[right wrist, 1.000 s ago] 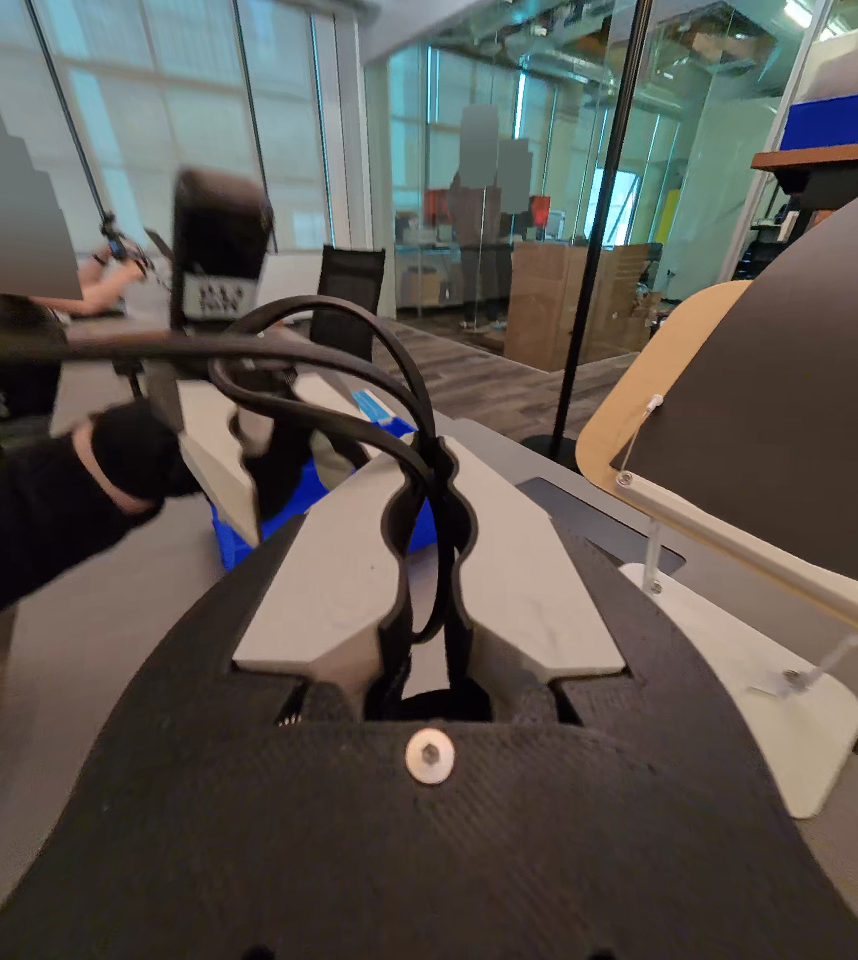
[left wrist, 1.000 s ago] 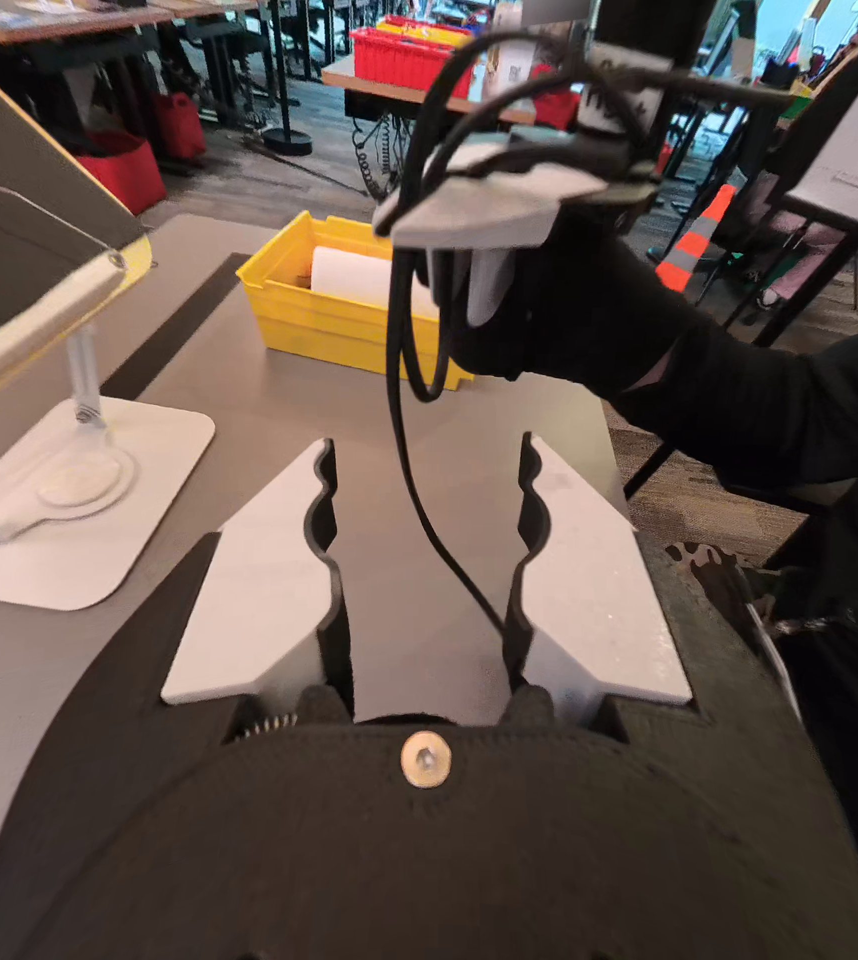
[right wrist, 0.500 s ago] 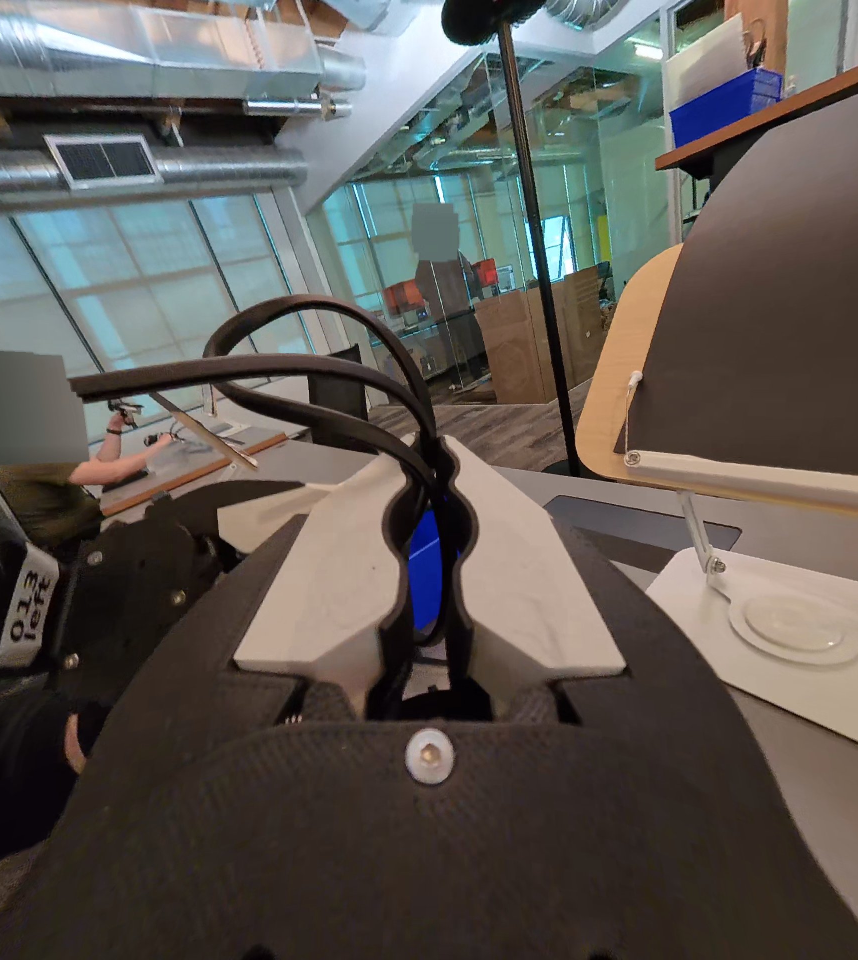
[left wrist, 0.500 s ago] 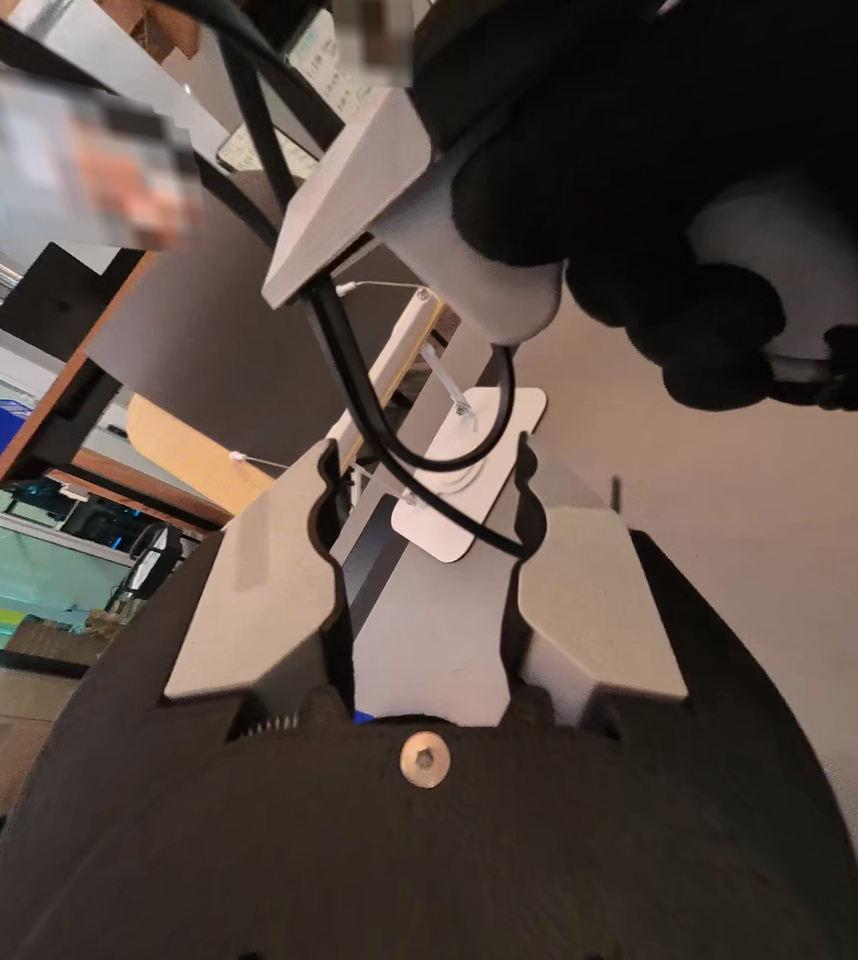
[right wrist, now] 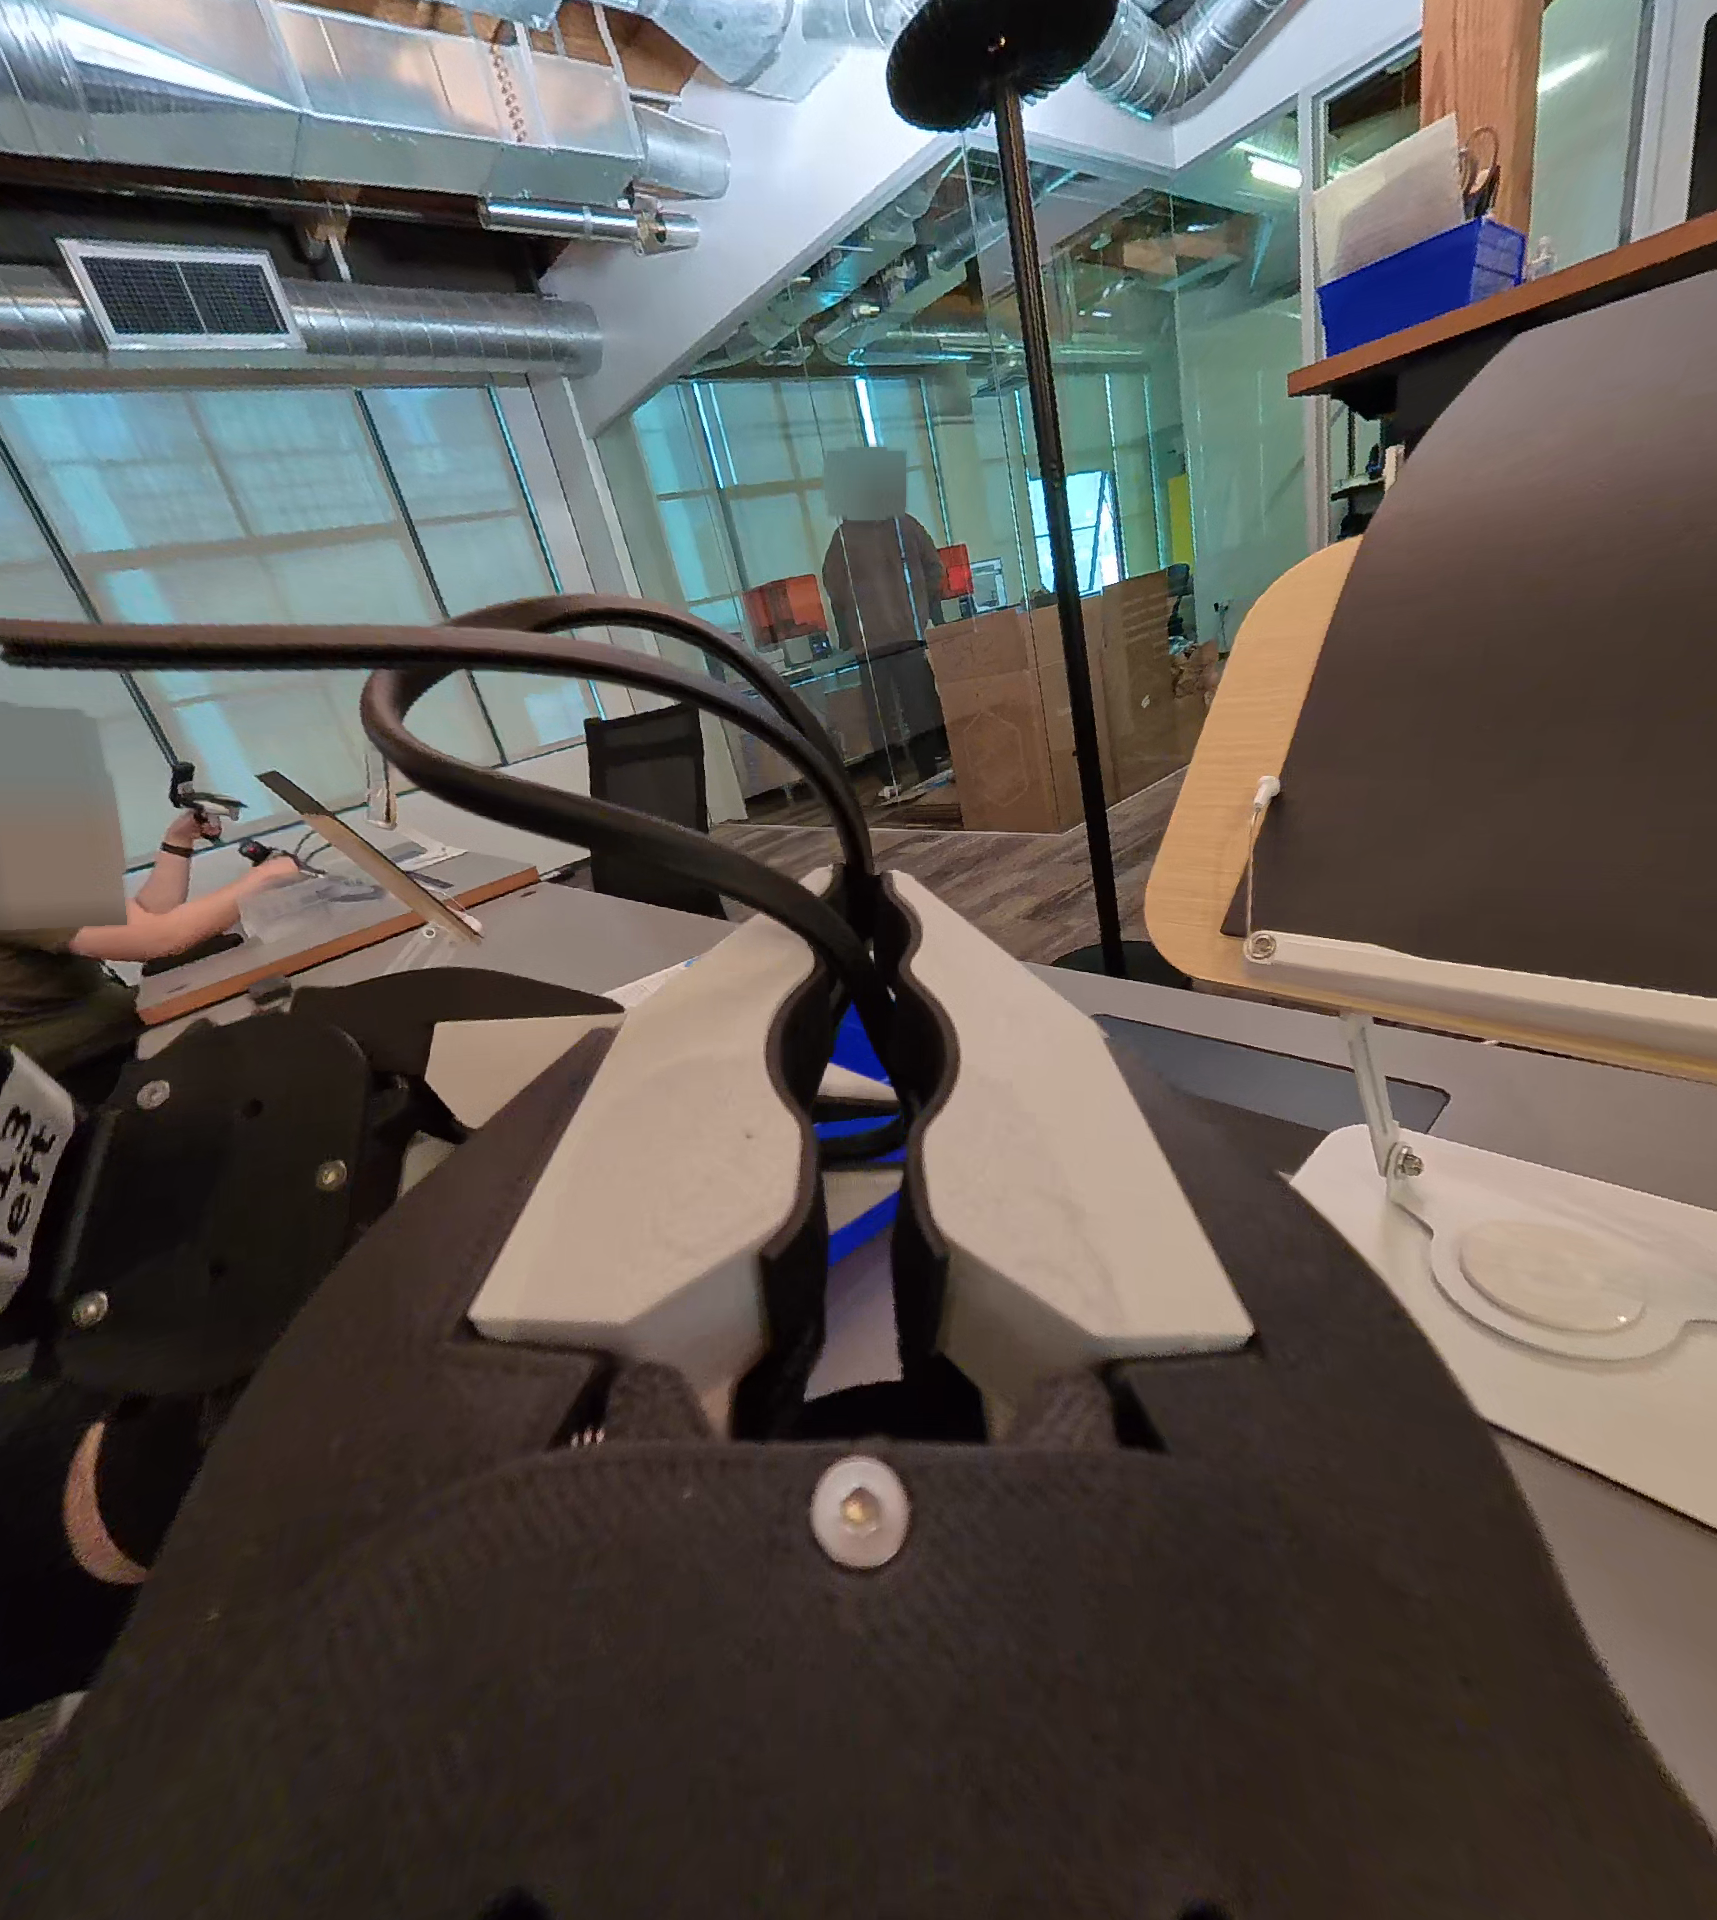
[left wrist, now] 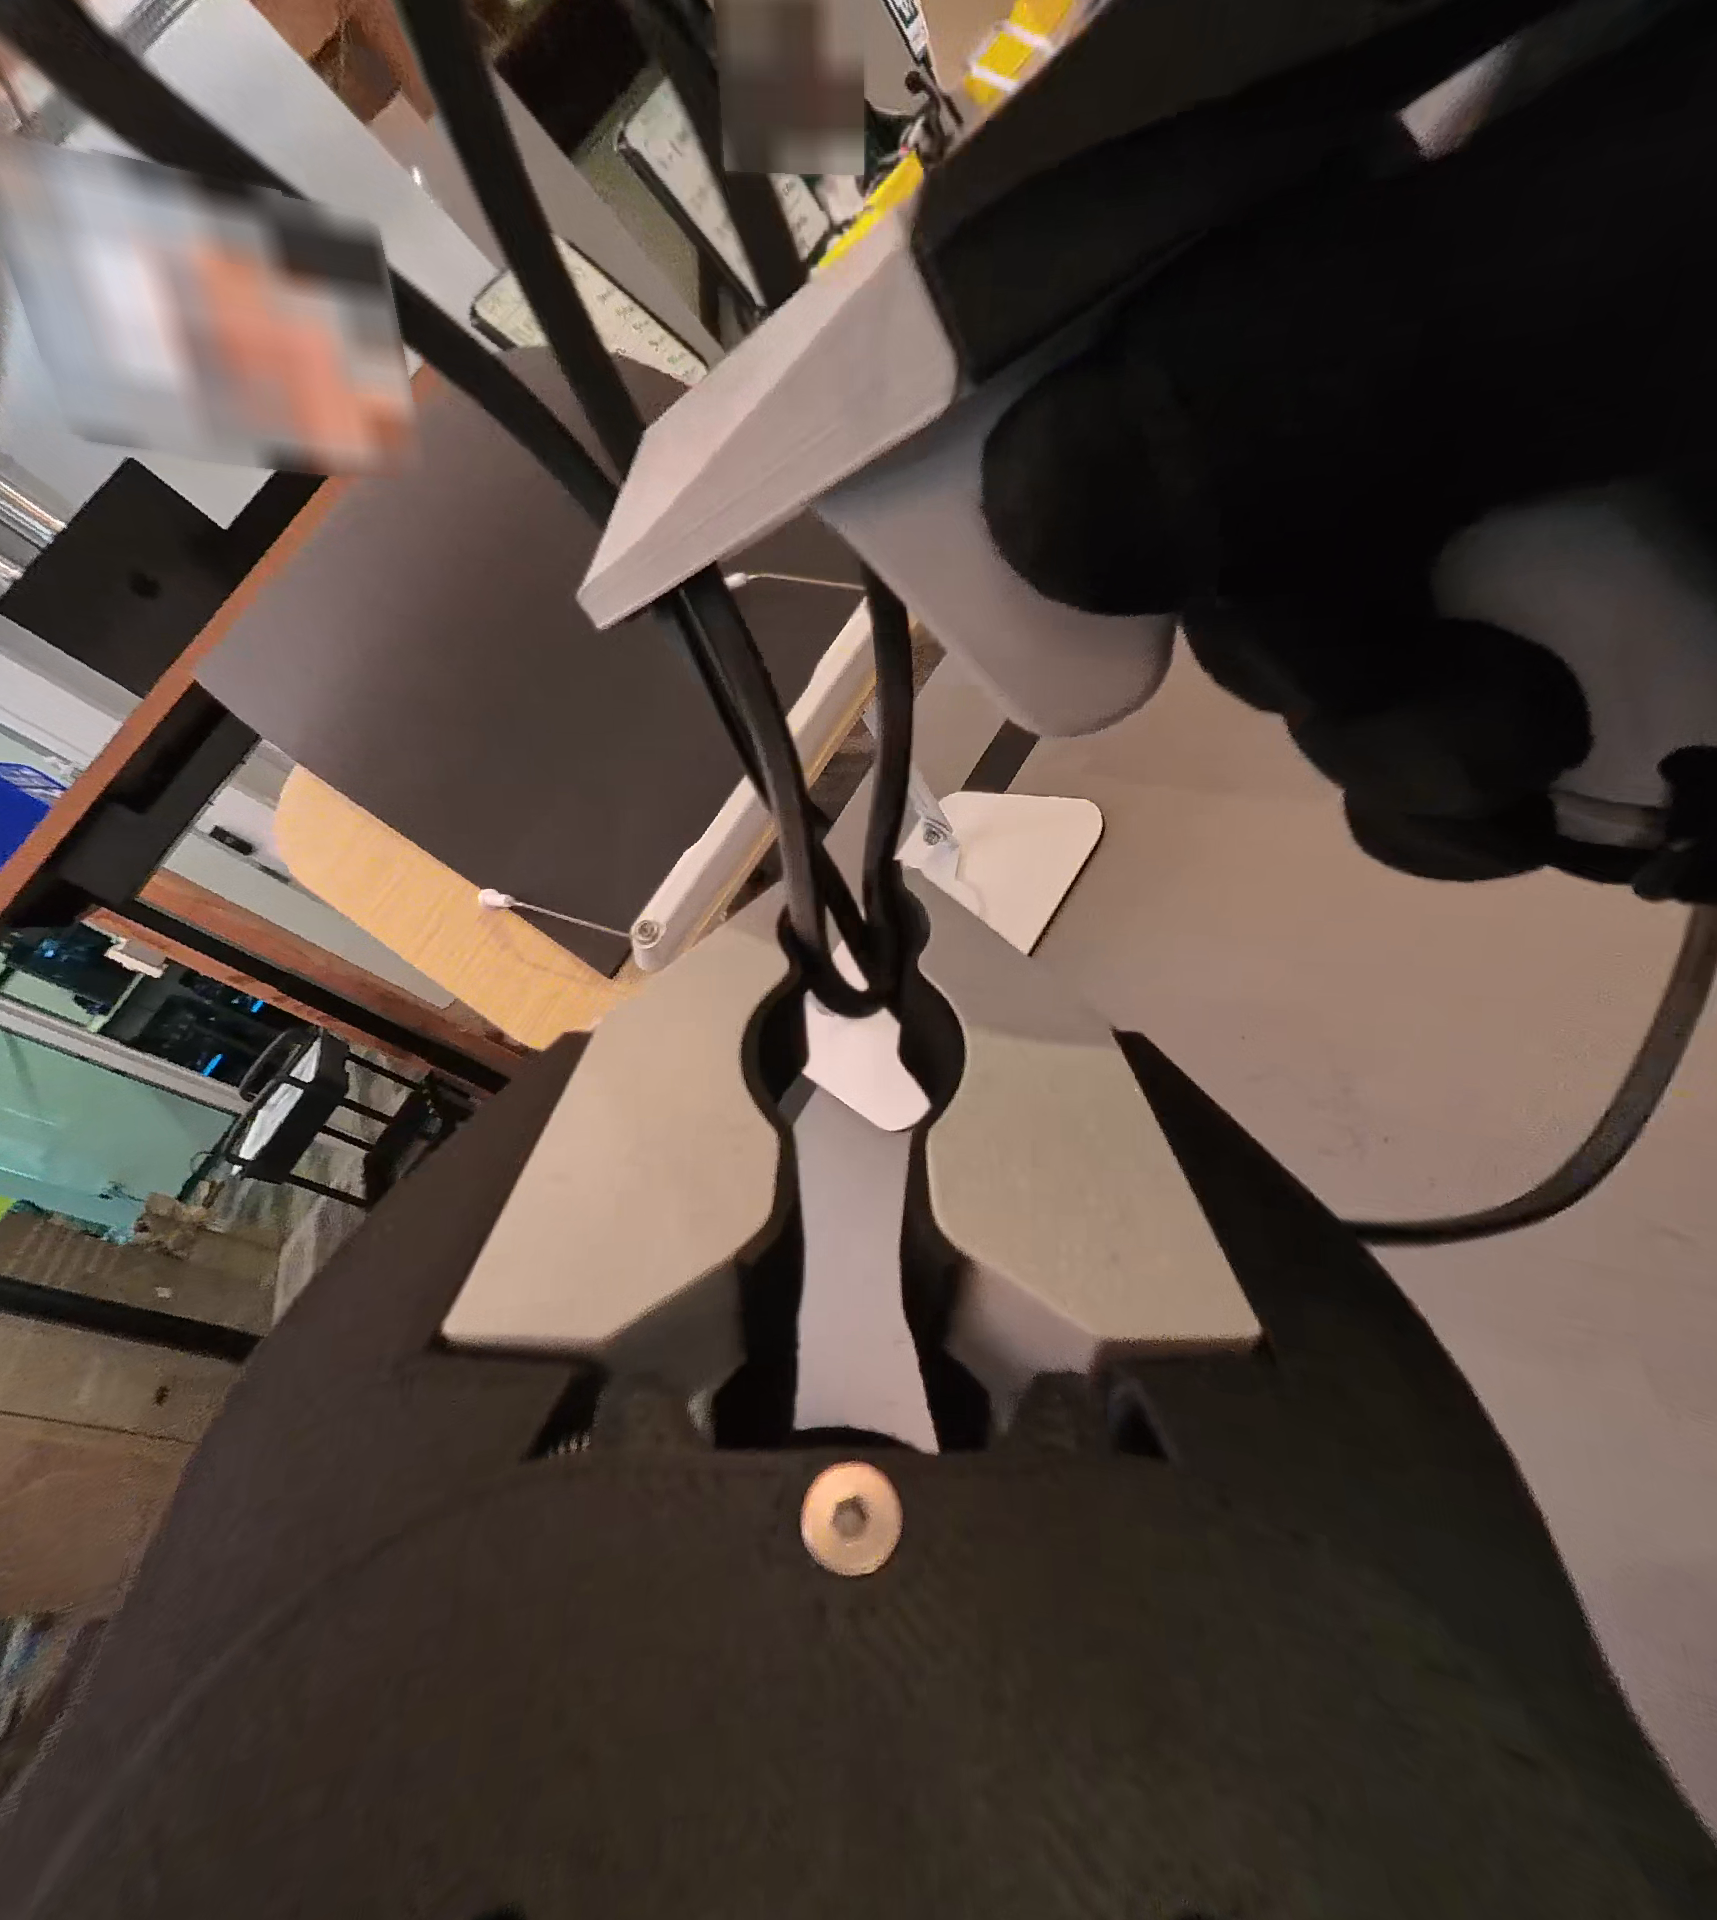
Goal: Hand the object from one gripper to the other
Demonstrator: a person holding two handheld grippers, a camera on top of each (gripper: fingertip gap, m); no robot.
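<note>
The object is a black cable (left wrist: 792,790) bent into loops. My left gripper (left wrist: 854,951) points up and is shut, its tips pinching the cable's lower strands. Just above it, a black-gloved hand (left wrist: 1353,520) holds the right gripper, whose white finger (left wrist: 781,447) shows with the cable running out beneath it. In the right wrist view my right gripper (right wrist: 869,914) is shut on the same cable (right wrist: 625,821), which arches up and to the left. The left gripper's black body (right wrist: 241,1132) sits low on the left, partly hidden behind my fingers.
A white stand base (right wrist: 1560,1330) carries a tilted dark board (right wrist: 1560,727) on the grey table (left wrist: 1353,1039) to the right. A blue bin (right wrist: 859,1039) shows between my right fingers. A black pole (right wrist: 1051,520) stands behind. One person sits far left (right wrist: 33,987); another stands behind glass (right wrist: 880,592). Across from one pair of fingers to the other is roughly 6 centimetres.
My left gripper has swung up under the right gripper and closed on the hanging cable loop; it was open half a second ago. The right gripper keeps its hold and has tilted upward.
</note>
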